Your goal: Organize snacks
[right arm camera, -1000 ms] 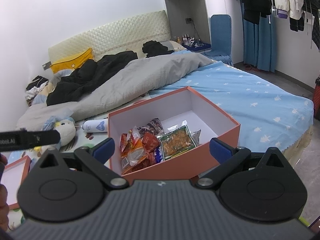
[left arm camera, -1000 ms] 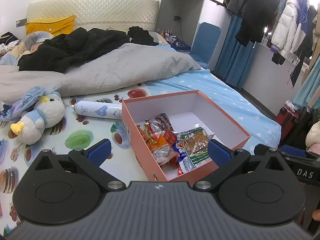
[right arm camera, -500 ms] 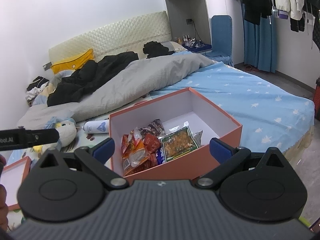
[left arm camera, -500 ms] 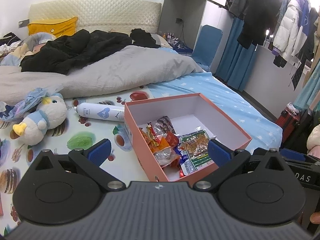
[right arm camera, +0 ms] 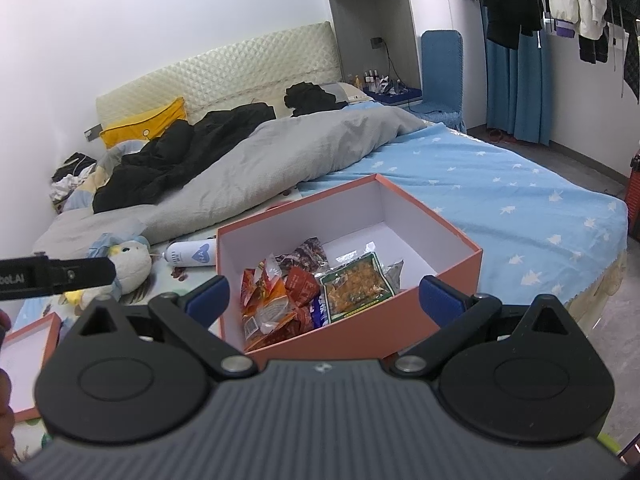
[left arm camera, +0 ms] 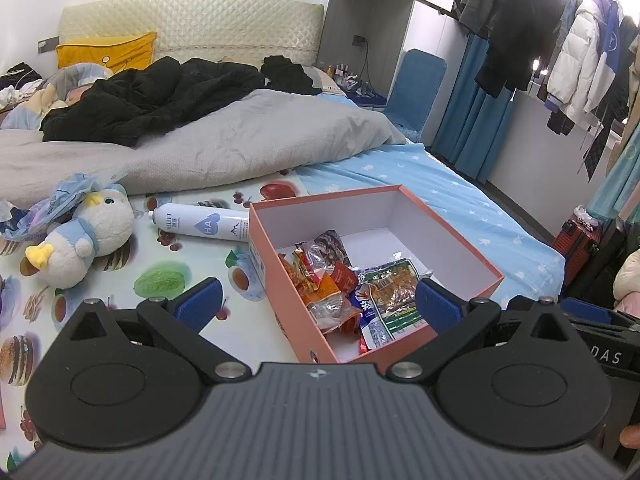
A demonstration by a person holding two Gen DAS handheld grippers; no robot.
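Observation:
An orange box (left arm camera: 280, 280) (right arm camera: 400, 326) with a white inside sits on the bed, and several snack packets lie heaped in its near corner. Among them are a green packet (left arm camera: 392, 294) (right arm camera: 356, 286) and orange-red packets (left arm camera: 320, 284) (right arm camera: 272, 300). My left gripper (left arm camera: 316, 300) hovers open in front of the box, its blue pads wide apart with nothing between them. My right gripper (right arm camera: 324, 294) is likewise open and empty, just short of the box's near wall. The left gripper's body shows at the left edge of the right wrist view.
A white spray can (left arm camera: 200, 224) (right arm camera: 192, 254) lies left of the box beside a plush duck (left arm camera: 84, 236) (right arm camera: 128, 264). The orange box lid (right arm camera: 28, 356) lies at the near left. A grey duvet (left arm camera: 224, 148) and black clothes cover the far bed. Blue sheet stretches to the right.
Both grippers have shifted slightly, so the box sits a little further right and higher in each view. The jaws have stayed open and nothing was picked up.

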